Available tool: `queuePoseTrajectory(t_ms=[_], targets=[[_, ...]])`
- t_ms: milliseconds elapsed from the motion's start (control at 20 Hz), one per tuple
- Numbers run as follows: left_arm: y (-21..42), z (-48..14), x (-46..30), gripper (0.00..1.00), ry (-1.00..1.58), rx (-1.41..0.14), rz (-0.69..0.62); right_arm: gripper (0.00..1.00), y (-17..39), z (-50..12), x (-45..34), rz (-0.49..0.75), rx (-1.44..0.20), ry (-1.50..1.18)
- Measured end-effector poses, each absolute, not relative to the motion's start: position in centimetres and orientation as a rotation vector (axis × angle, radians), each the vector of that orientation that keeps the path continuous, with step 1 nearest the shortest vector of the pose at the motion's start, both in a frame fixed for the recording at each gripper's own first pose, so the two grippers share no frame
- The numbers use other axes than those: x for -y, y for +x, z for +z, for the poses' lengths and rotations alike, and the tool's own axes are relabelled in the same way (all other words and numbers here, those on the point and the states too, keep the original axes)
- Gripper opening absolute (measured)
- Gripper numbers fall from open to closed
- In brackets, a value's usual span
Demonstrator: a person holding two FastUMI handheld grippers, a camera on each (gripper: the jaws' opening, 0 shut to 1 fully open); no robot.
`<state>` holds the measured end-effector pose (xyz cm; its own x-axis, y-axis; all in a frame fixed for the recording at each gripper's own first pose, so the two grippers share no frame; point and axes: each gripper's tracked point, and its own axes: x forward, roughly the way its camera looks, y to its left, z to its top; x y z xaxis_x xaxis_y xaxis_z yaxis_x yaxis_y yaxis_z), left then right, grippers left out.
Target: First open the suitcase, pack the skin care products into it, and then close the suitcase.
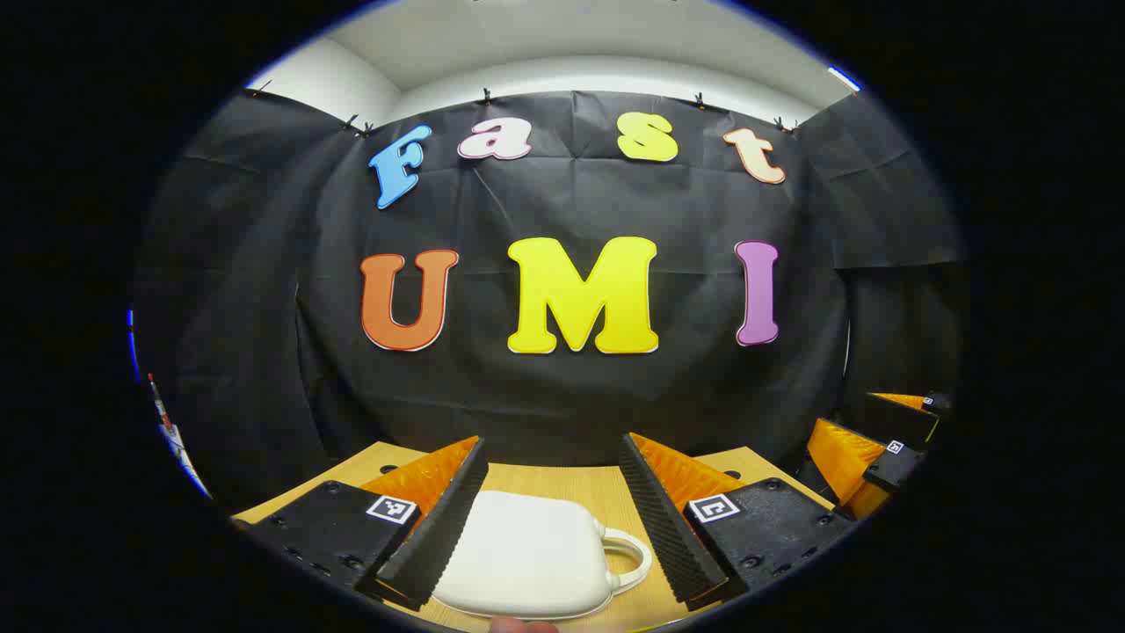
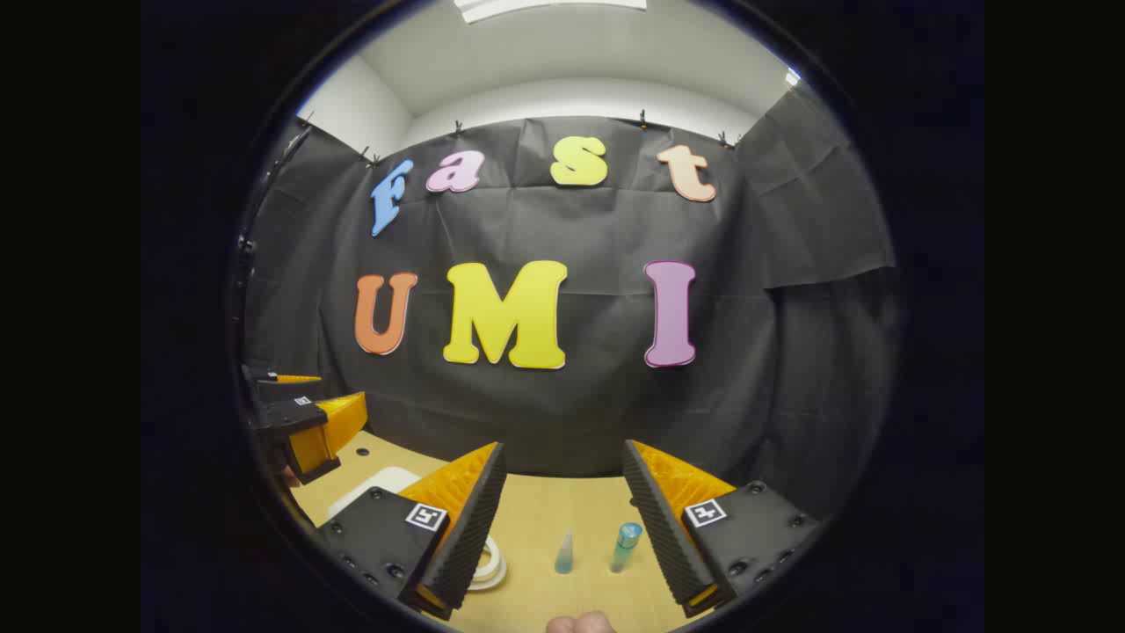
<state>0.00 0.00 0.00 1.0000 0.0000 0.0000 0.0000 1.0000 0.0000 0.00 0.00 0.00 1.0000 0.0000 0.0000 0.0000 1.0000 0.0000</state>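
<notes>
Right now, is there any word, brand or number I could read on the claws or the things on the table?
No readable text.
Left claw and right claw: square tags with black-and-white patterns, no words.
White suitcase: no writing visible.
Two small bottles: too small to read.

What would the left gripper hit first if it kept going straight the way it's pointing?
Probably the black cloth wall. The left gripper, jaws open, points level over the table, and the white suitcase lies low between its jaws, so it would likely pass above it. Depth is hard to judge.
</notes>
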Motion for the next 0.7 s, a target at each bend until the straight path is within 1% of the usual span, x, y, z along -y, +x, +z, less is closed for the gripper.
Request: queuePoseTrajectory(t_ms=[50,100,150,450,500,550,700], targets=[[0.1,0.1,0.0,0.96,0.005,0.0,-0.001,0.79,0.1,0.0,0.3,-0.005,-0.001,-0.001],[0.2,0.1,0.1,0.96,0.01,0.003,0.0,0.77,0.3,-0.1,0.6,-0.006,-0.004,0.002],[0.2,0.1,0.2,0.96,0.012,0.004,0.0,0.79,0.4,-0.1,0.8,-0.008,-0.007,0.003],[1.4,0.6,1.4,0.96,0.011,0.013,-0.033,0.8,1.2,-0.8,1.9,-0.009,-0.032,-0.009],[1.5,0.4,1.6,0.96,0.013,0.006,-0.031,0.77,1.2,-0.7,2.2,-0.013,-0.033,-0.008],[1.6,0.3,1.7,0.96,0.014,0.002,-0.033,0.8,1.4,-0.5,2.4,-0.013,-0.034,0.001],[1.7,0.3,2.1,0.96,0.012,-0.005,-0.028,0.79,1.9,-0.5,2.7,-0.011,-0.034,0.015]])
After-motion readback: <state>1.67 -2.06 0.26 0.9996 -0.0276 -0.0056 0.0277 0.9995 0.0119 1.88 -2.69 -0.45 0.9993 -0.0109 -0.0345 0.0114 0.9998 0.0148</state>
